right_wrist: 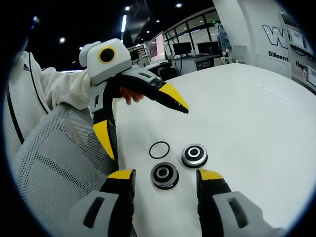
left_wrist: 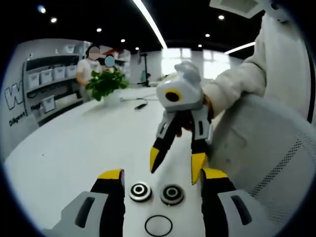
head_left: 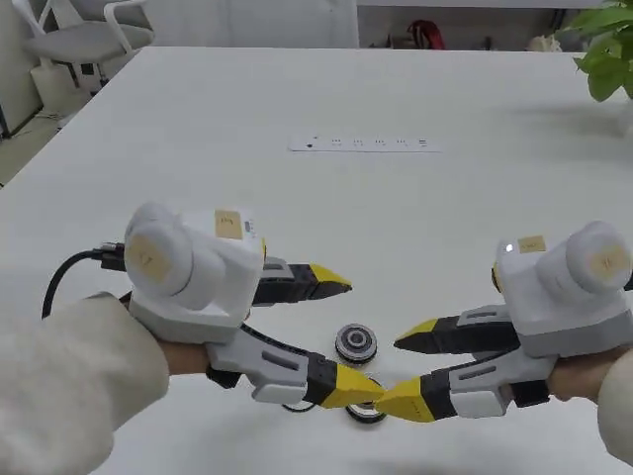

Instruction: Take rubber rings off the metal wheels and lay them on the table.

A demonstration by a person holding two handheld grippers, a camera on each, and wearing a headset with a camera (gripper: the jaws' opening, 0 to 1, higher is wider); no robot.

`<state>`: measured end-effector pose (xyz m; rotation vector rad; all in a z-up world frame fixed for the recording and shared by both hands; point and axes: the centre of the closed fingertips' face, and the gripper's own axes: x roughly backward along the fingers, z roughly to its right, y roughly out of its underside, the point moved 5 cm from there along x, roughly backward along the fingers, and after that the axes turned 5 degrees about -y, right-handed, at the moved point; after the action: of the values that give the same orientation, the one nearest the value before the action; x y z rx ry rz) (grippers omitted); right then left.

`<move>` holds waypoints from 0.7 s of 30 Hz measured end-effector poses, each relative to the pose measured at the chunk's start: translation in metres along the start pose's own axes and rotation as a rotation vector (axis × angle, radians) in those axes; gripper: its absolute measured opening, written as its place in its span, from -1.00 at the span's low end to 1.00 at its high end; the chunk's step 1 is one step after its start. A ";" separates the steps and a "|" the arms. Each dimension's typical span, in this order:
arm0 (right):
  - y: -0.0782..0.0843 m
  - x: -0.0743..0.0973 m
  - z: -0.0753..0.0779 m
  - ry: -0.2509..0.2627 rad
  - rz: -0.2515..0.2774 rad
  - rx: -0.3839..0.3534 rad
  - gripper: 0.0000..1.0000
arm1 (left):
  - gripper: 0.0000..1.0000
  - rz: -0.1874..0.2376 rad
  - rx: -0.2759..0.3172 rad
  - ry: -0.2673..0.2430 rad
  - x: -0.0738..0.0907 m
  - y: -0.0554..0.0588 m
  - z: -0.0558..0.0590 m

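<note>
- We work at a wide white table [head_left: 297,218]. All of the task's pieces lie near its close edge, between the two tools.
- On the wall lettering [right_wrist: 279,38] in both gripper views we read a big "W" and, under it, "Diligent". The smaller lines are too blurred to read.
- The left gripper [right_wrist: 148,132] has its jaws spread wide and holds nothing. The tan stickers on its body carry no writing we can make out.
- The right gripper [left_wrist: 176,172] faces it, jaws apart and empty. In the head view its lower tip almost meets the left one's.
- A white power strip [head_left: 364,143] lies across the table farther off.
- The silver-rimmed wheel [right_wrist: 194,155] lies flat with its axle hole pointing up.
- The dark-rimmed wheel [right_wrist: 164,175] lies just beside it, also flat with its hole up, between the right gripper's jaw tips.
- One black rubber ring [right_wrist: 159,149] lies flat on the table near both wheels and touches neither. Being round, it has no long axis.
</note>
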<state>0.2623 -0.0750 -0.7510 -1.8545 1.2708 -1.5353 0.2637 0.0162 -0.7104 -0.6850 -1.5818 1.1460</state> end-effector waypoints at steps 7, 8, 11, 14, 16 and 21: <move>0.007 -0.004 -0.002 -0.013 -0.039 0.015 -0.12 | 0.11 -0.022 0.010 0.002 -0.007 0.012 0.002; 0.008 -0.005 -0.002 -0.014 -0.044 0.021 -0.15 | 0.08 -0.023 0.017 0.008 -0.008 0.014 0.003; 0.011 -0.008 -0.002 -0.018 -0.065 0.032 -0.21 | -0.02 -0.037 0.017 0.028 -0.012 0.020 0.007; 0.013 -0.009 -0.003 -0.019 -0.081 0.048 -0.24 | -0.11 -0.050 0.012 0.025 -0.014 0.025 0.007; 0.014 -0.010 -0.003 -0.018 -0.088 0.056 -0.29 | -0.17 -0.054 0.018 0.020 -0.015 0.027 0.007; 0.017 -0.011 -0.001 -0.009 -0.107 0.070 -0.36 | -0.27 -0.081 -0.001 0.018 -0.018 0.033 0.009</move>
<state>0.2553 -0.0738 -0.7697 -1.9098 1.1150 -1.6037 0.2576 0.0106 -0.7484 -0.6247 -1.5811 1.0772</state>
